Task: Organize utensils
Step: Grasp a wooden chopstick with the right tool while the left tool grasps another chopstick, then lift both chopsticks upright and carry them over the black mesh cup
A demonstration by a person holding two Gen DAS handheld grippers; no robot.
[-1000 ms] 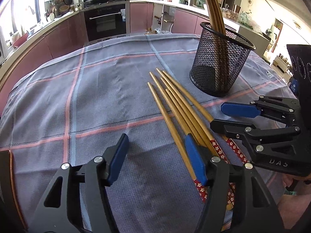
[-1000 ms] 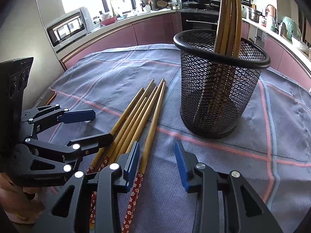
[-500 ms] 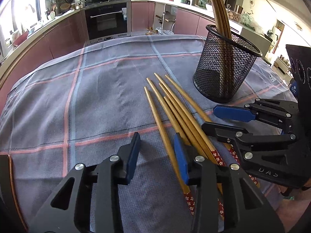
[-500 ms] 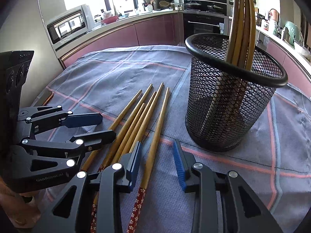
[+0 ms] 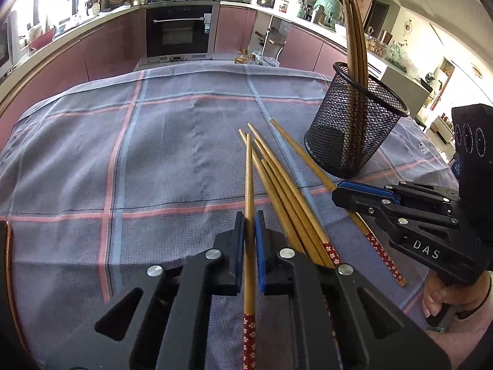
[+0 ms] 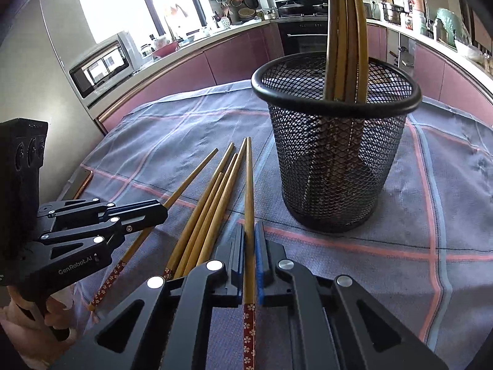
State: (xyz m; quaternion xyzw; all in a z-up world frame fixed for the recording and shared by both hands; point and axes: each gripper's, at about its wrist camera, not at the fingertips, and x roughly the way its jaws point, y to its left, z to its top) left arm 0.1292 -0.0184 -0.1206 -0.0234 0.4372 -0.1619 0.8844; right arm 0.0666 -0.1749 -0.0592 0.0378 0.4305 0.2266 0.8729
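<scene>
Both pairs of jaws have just been closing, and each now pinches one chopstick. The left gripper (image 5: 249, 237) holds the outermost stick (image 5: 249, 191) of the loose bundle, the one farthest from the mesh cup (image 5: 351, 129); its blue pads press on the shaft just above the red flowered handle end. The right gripper (image 6: 249, 246) clamps the stick (image 6: 249, 191) nearest the cup in the same way, tip pointing away from the camera.

Compared with a moment ago — when both sets of jaws stood apart over the bundle with nothing squeezed — this is the change that counts: two sticks are now secured. The left stick's tip now crosses over its neighbour, so that stick has been shifted.

The other bamboo chopsticks (image 5: 286, 197) lie side by side on the checked cloth (image 5: 154, 154) over the counter, just beside the cup on its near side. The cup stands upright, already with several chopsticks (image 6: 345, 30) leaning inside it.

By my reading the pick-up is done and the carry to the cup comes next — four sticks remain on the cloth.
</scene>
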